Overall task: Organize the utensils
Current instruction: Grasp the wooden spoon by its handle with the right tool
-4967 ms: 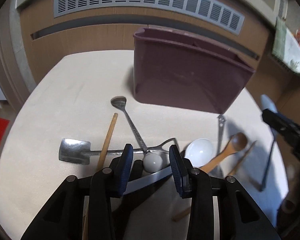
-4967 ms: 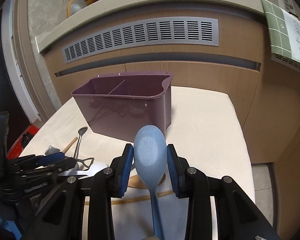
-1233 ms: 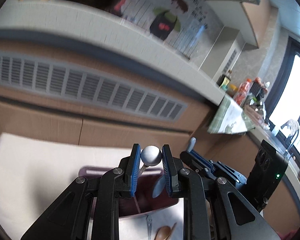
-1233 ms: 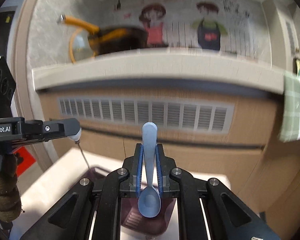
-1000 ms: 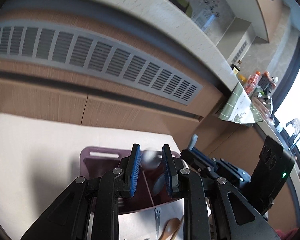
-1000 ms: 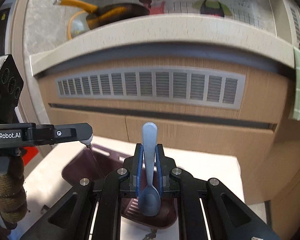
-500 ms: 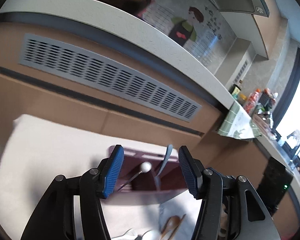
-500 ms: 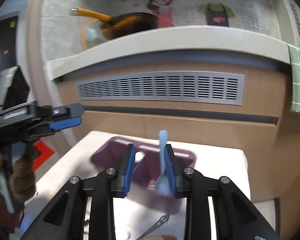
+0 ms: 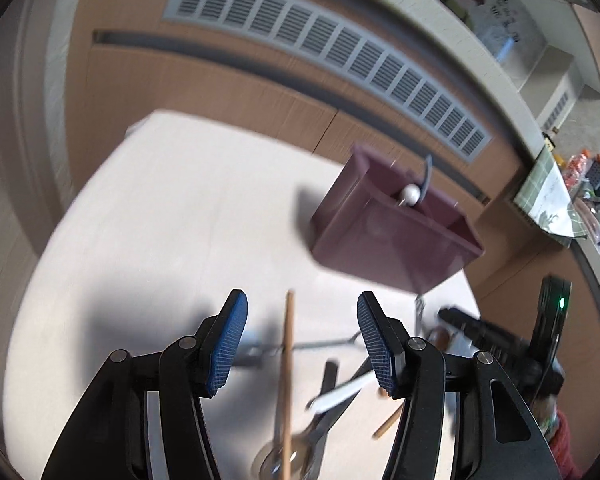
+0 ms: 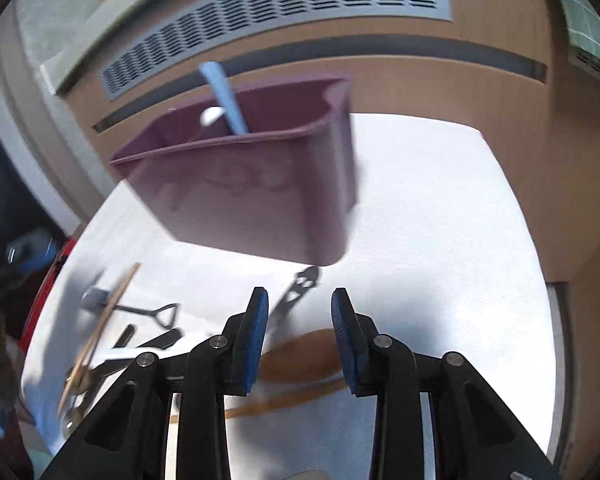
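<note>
- Standing in the purple caddy (image 10: 260,184): a blue plastic spoon (image 10: 224,96) and a ball-ended metal utensil (image 9: 411,196), both leaning in the same compartment, handles up.
- Lying loose on the white table (image 9: 172,216), in front of the caddy: a wooden chopstick (image 9: 287,360), a small shovel-shaped metal spoon (image 10: 132,306), a slotted metal handle (image 10: 298,292), a wooden spoon (image 10: 300,354), a white-handled piece (image 9: 340,394), all crossing and partly overlapping.
- Hovering over that pile: left gripper (image 9: 300,344), jaws wide apart and holding nothing, the chopstick lying on the table in line with the gap.
- Hovering beside it: right gripper (image 10: 298,332), jaws opening, nothing gripped, the wooden spoon lying on the table below.
- Handling, as a judgement: looking light, stiff and thin; metal pieces likely slippery, wood and plastic grippier; none appearing fragile.
- Gripping best across the handle near mid-length, pinching the narrow sides, lifting the topmost piece first to avoid dragging those tangled beneath.
- Blurring at the edges, so finer contacts within the pile not readable.
</note>
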{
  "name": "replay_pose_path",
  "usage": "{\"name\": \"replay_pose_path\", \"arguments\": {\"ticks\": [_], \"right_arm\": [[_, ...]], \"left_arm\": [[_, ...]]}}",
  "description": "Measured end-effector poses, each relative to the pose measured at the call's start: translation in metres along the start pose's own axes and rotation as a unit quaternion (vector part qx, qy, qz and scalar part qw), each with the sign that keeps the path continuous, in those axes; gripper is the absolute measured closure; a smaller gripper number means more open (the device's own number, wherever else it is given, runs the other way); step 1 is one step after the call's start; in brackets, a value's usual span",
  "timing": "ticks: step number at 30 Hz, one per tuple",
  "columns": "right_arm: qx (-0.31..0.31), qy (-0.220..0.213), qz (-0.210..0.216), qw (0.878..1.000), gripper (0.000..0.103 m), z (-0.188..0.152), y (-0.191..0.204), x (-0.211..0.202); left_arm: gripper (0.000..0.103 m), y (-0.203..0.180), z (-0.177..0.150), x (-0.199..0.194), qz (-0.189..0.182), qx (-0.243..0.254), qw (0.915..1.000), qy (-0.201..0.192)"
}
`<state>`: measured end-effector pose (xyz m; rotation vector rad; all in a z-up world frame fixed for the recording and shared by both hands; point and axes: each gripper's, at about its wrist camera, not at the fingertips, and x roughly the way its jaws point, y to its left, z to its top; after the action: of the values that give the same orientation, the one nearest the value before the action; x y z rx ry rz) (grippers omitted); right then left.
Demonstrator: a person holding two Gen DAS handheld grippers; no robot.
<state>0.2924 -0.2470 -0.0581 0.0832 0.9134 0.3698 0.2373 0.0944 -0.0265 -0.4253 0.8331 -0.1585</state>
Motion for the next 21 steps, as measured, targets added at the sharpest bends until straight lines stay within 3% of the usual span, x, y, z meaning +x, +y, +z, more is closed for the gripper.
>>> {"name": "replay_pose_path", "arguments": {"ticks": [5, 9, 21], "right_arm": [[0.023, 0.016, -0.009, 1.000, 0.072, 0.000, -0.008, 0.009], [0.021, 0.039, 0.014, 0.999, 0.072, -0.013, 0.004, 0.007], [-0.084, 0.061, 0.034, 0.994, 0.072, -0.055, 0.046, -0.025]], "left_arm": [[0.045, 0.011, -0.016, 0.000, 0.016, -0.019, 0.9996, 0.012], [0.045, 0.014, -0.024, -0.005, 0.020, -0.020, 0.9994, 0.017], [0.045, 0.016, -0.038, -0.005, 0.015, -0.020, 0.9989, 0.038]]}}
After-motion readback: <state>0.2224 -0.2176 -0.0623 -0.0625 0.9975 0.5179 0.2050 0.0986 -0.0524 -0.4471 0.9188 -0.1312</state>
